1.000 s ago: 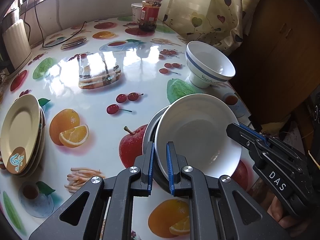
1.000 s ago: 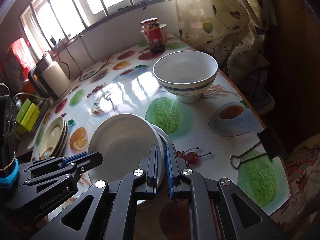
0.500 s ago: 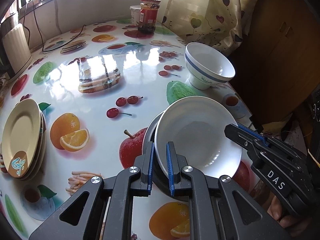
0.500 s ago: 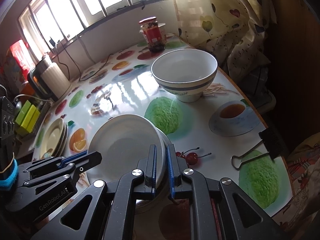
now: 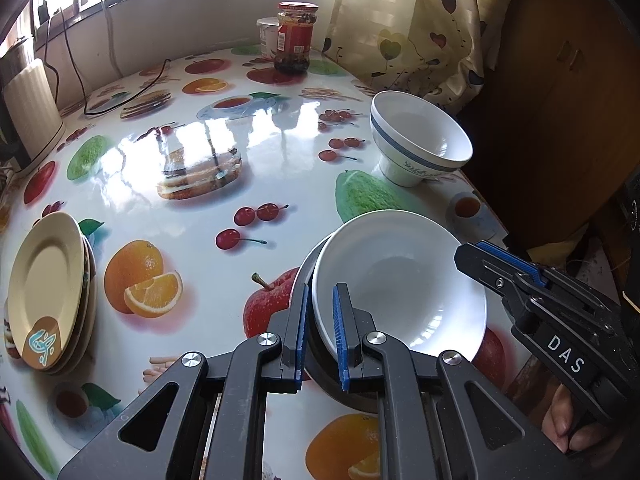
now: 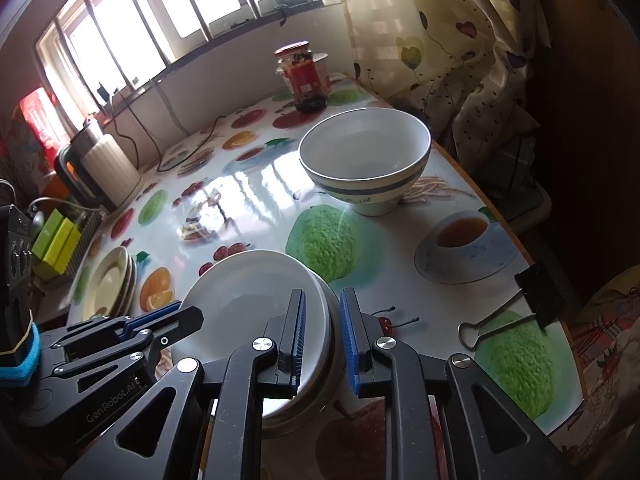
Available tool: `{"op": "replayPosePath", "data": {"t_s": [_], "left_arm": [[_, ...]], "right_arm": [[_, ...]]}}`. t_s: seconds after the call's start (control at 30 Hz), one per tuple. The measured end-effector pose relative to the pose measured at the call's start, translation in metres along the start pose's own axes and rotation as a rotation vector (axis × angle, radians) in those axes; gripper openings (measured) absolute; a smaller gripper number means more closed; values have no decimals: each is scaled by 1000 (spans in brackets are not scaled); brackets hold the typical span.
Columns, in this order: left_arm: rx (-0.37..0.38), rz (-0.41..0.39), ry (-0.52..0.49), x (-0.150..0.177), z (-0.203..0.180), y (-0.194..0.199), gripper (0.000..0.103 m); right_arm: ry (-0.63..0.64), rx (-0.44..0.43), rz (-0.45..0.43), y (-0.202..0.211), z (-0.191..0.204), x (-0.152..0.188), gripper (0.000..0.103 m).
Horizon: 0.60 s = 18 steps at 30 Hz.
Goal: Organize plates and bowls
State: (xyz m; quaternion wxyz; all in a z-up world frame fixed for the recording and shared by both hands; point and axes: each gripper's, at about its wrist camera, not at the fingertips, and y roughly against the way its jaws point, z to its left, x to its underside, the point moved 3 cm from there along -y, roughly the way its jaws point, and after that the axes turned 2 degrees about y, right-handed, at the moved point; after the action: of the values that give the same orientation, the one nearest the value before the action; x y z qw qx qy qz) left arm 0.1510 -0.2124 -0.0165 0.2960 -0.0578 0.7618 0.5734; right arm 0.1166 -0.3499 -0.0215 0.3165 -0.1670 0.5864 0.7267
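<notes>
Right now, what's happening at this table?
A person is sorting dishes with two handheld grippers. The white dish is nested in a metal bowl at the near edge of the table. Both the left gripper and the right gripper straddle the rim with jaws apart. A blue-banded bowl and a stack of yellow plates sit apart.

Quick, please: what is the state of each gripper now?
Left hand-held gripper: open, its fingers astride the white bowl rim.
Right hand-held gripper: open, astride the same rim.

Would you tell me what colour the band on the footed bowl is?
Blue-grey, around the footed bowl just below its rim; clearest in the right wrist view.
</notes>
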Motion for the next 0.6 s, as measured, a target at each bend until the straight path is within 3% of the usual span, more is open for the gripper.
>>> {"op": "replayPosePath", "data": {"t_s": [0.6], "left_arm": [[9, -46, -12, -41, 0, -3, 15]], "right_arm": [[-4, 36, -57, 0, -17, -39, 29]]}}
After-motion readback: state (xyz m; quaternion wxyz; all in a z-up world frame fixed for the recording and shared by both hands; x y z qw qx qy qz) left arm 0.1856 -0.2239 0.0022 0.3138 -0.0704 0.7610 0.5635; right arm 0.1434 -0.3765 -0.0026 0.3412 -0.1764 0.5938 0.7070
